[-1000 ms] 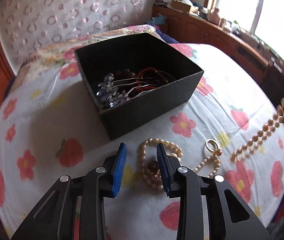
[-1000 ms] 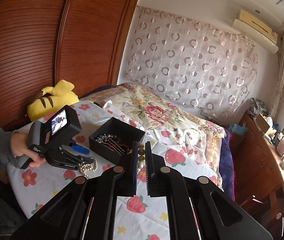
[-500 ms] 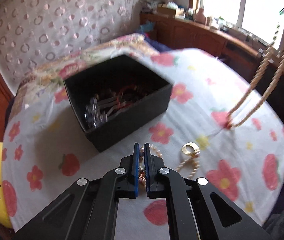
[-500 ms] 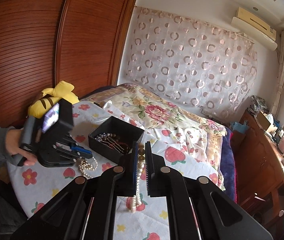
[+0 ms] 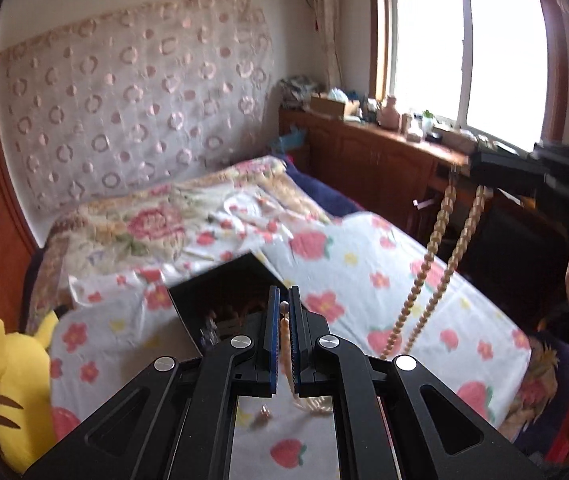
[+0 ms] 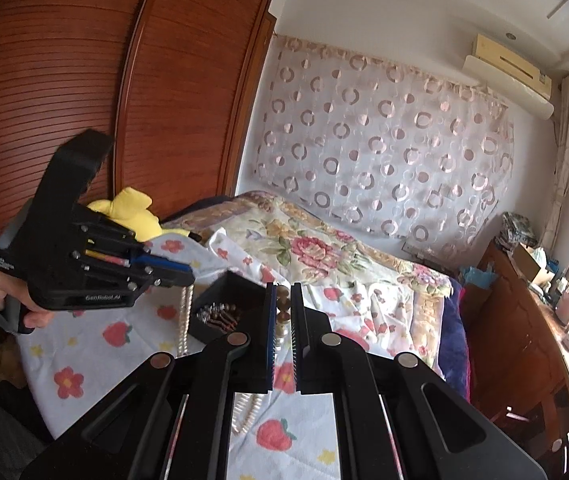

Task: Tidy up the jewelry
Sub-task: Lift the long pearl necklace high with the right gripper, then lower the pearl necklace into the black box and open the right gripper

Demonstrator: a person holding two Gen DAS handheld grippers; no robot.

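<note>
Closest to me, the left tongs (image 5: 283, 326) are pinched tight on a cream pearl necklace (image 5: 311, 400), whose strand hangs down between the blue pads toward the strawberry-print bedsheet (image 5: 384, 264). The right tongs (image 6: 283, 320) are likewise clamped, gripping a long tan wooden bead strand (image 5: 436, 264) that dangles in two lines with its low end at the sheet. Just beyond both sits the open black cardboard box (image 6: 228, 300), already holding dark hairpins and beaded pieces.

To do this well, I would carry each strand fully over the box rim, lower it so the hanging tail coils inside first, then let go, one hand at a time so the two strands don't tangle.

I count two strands in the air, one box, and one yellow plush toy (image 5: 8, 392) at the bed's edge.
</note>
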